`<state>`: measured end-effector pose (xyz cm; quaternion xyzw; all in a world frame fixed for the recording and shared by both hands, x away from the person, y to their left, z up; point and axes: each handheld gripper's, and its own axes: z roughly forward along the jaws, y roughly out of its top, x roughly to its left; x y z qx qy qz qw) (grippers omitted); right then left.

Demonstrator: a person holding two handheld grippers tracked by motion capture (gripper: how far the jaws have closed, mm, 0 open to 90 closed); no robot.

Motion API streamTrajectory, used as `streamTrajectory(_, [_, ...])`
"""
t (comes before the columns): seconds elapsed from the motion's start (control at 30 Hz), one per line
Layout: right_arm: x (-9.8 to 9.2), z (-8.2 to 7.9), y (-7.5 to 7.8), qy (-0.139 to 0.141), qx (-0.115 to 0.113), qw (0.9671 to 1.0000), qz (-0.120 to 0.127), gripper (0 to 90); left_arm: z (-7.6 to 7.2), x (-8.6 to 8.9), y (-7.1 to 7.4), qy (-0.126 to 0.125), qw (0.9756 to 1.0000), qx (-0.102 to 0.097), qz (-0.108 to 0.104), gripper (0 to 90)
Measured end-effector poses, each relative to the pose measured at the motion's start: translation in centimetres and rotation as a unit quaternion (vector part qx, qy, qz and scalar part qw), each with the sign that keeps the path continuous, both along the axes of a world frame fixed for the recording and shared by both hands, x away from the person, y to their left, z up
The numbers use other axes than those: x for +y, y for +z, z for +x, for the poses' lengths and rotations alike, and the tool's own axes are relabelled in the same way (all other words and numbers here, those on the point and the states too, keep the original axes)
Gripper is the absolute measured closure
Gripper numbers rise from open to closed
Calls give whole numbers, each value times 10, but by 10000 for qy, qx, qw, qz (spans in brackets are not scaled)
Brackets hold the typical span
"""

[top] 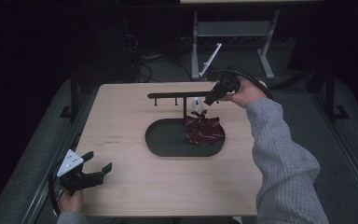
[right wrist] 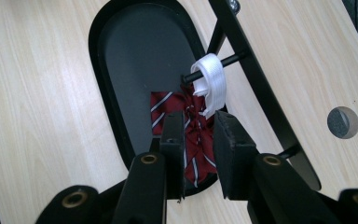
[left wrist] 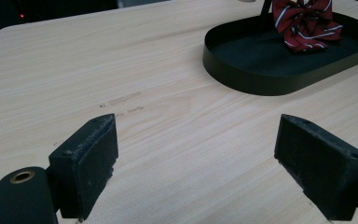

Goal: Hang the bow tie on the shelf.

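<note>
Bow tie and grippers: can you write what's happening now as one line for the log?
bow tie: hanging by white strap from rack peg, over black tray | right gripper: jaws nearly closed above bow | left gripper: open, idle above table

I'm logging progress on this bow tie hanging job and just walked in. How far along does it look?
Looks nearly done: the white strap is looped over a peg of the black rack, and the red striped bow tie hangs from it down to the black tray. In hand: the right gripper sits just above the bow, jaws narrowly apart, apparently gripping nothing. The left gripper rests open near the table's edge. Left: pull the right gripper away.
</note>
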<state>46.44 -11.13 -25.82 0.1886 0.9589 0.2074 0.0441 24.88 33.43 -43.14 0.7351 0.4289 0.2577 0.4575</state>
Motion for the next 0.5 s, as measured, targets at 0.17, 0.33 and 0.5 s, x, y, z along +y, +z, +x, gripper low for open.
streamTrajectory(0.17, [-4, -4, 1, 43, -14, 10000, -23, 720, 0, 0, 0, -5, 10000, 1, 23, 131])
streamTrajectory(0.33, [-8, -8, -2, 42, 38, 10000, 41, 708, -1, 0, 0, 9, 10000, 13, 7, 131])
streamTrajectory(0.5, [-13, -13, -9, 72, 77, 9999, 63, 687, 0, 0, 0, -5, 10000, 14, 20, 131])
